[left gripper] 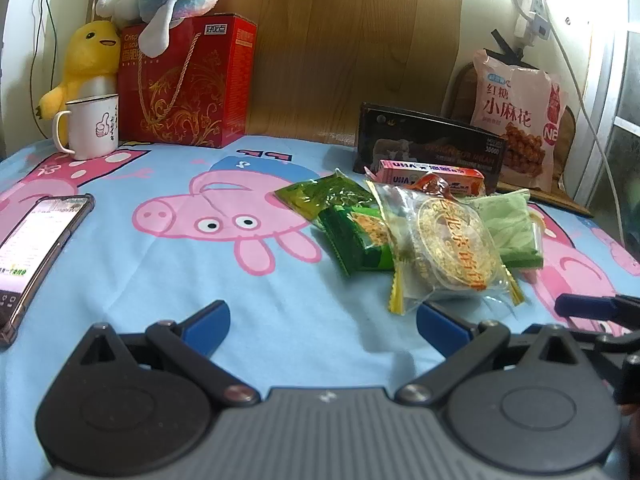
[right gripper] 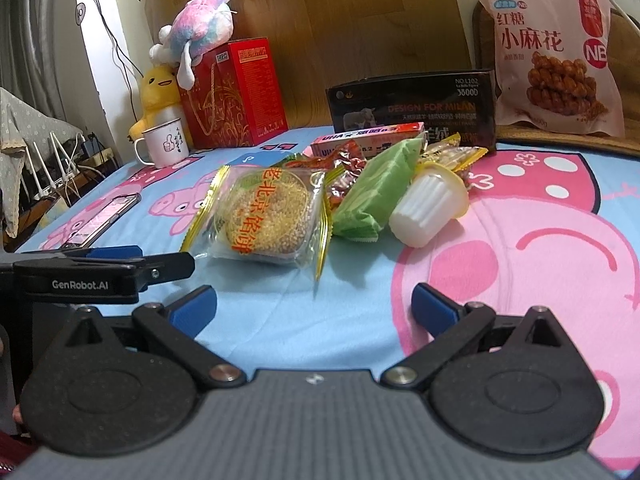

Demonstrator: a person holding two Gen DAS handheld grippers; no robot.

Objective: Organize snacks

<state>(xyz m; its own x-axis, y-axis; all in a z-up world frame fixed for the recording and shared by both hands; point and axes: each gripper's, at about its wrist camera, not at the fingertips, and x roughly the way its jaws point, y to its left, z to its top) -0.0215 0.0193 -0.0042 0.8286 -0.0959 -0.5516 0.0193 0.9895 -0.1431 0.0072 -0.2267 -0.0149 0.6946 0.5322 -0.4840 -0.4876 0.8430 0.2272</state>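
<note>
A heap of snacks lies on the cartoon-pig bedsheet. In front is a round pastry in a clear wrapper (left gripper: 448,244) (right gripper: 264,216). Around it lie a dark green packet (left gripper: 352,224), a light green packet (left gripper: 508,228) (right gripper: 380,188), a pink candy box (left gripper: 432,174) (right gripper: 368,140) and a white jelly cup (right gripper: 430,210). My left gripper (left gripper: 322,322) is open just short of the pastry, nothing between its fingers. My right gripper (right gripper: 314,306) is open too, in front of the heap. Each gripper's blue-tipped finger shows at the edge of the other's view.
A black box (left gripper: 428,144) (right gripper: 412,104) and a pink bag of fried twists (left gripper: 520,120) (right gripper: 556,52) stand behind the heap. At the back left are a red gift box (left gripper: 184,84), plush toys (left gripper: 88,60) and a white mug (left gripper: 94,126). A phone (left gripper: 36,248) lies left.
</note>
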